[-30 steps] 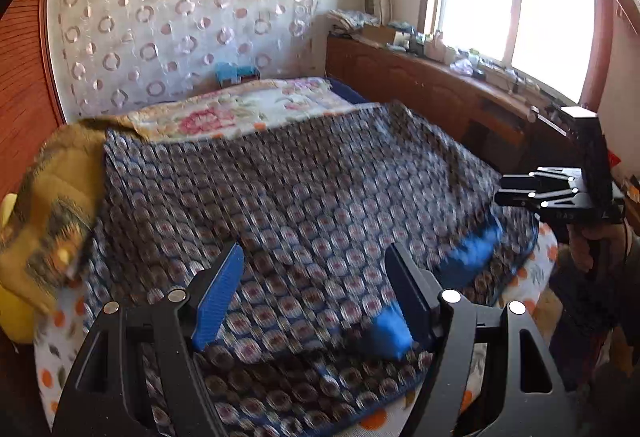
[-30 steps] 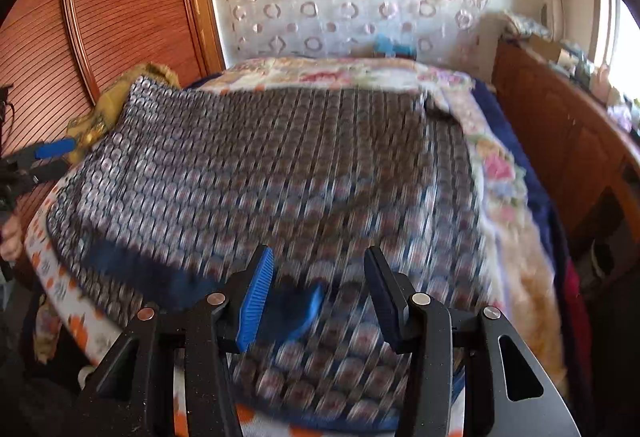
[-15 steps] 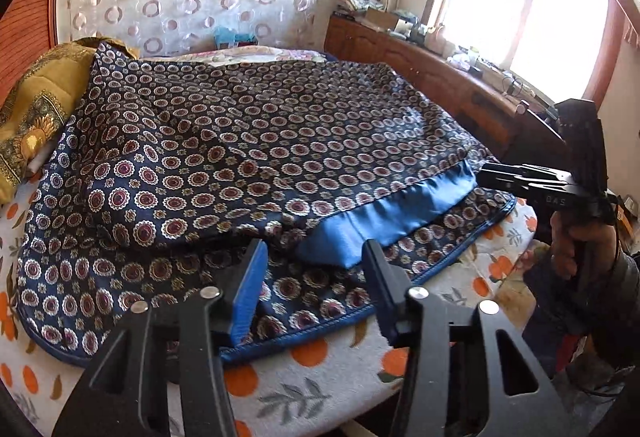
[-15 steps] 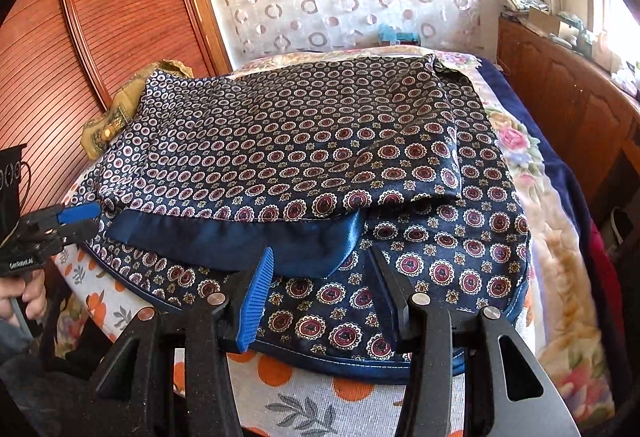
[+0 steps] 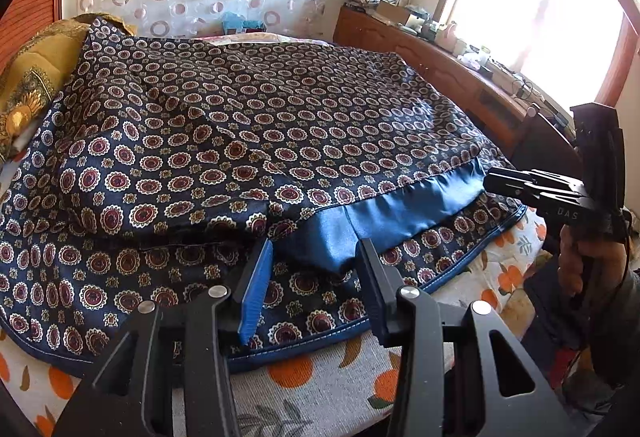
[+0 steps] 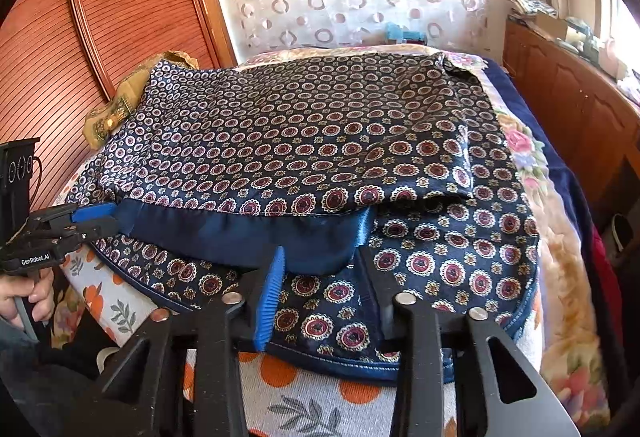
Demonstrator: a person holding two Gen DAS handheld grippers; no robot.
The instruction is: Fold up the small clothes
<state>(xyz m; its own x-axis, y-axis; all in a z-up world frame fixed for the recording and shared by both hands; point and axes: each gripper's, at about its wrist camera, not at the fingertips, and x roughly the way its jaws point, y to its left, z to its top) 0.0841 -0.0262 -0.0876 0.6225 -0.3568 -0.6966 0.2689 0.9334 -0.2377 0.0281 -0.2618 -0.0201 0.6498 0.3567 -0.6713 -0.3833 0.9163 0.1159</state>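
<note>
A navy garment [image 5: 240,125] with red and white medallions lies folded over on the bed. Its plain blue satin band [image 5: 400,209] runs along the near fold. My left gripper [image 5: 317,249] hovers at the band's left end, jaws apart and closing, with the band's corner between them and the pads off the cloth. My right gripper [image 6: 320,257] stands at the band's [image 6: 240,233] right end, jaws also apart and closing over that corner. Each wrist view shows the other gripper: the right gripper [image 5: 490,185] at the band's end and the left gripper [image 6: 102,219] at the far left.
A sheet printed with oranges [image 5: 320,377] covers the bed's near edge. A yellow patterned cloth [image 5: 36,77] lies at the far left. A wooden cabinet [image 5: 440,61] with clutter runs under the window. A ribbed wooden wardrobe [image 6: 100,17] stands on the left. A hand [image 5: 576,261] holds the right gripper's handle.
The billowing garment has settled flat on the bed. Both grippers have sunk toward the blue band. Their jaws stand narrower than before.
</note>
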